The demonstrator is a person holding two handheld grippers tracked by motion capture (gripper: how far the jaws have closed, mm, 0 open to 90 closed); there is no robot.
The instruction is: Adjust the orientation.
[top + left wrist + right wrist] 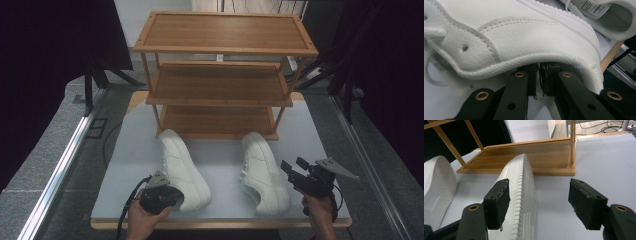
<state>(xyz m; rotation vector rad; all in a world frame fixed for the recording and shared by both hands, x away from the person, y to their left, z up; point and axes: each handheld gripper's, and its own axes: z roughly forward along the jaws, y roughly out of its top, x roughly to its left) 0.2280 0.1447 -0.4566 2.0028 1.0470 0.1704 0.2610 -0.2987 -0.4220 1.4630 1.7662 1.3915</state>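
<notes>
A pale grey bench (220, 165) is carrying everything in the scene, with a three-tier wooden shoe rack (220, 75) standing at its far side, all three shelves bare. Two white sneakers are lying on the bench in front of the rack, toes pointing toward it and well apart from each other. The left sneaker (182, 170) is lying near the front left of the bench, its heel toward the person; the right sneaker (262, 172) is lying tipped on its side, its ribbed white sole facing right.

At the lower left, a person's left hand is holding the left tongs (172, 196) at the heel of the left sneaker. In the left gripper view, the two black jaws are sitting pinched together on the padded heel collar of that sneaker (506, 42), one inside the shoe opening.

At the lower right, the right hand is holding the right tongs (292, 165) just beside the right sneaker, jaws spread wide and gripping nothing. In the right gripper view, the sneaker's sole (521, 192) is lying next to the left jaw, with bare bench between the jaws.
</notes>
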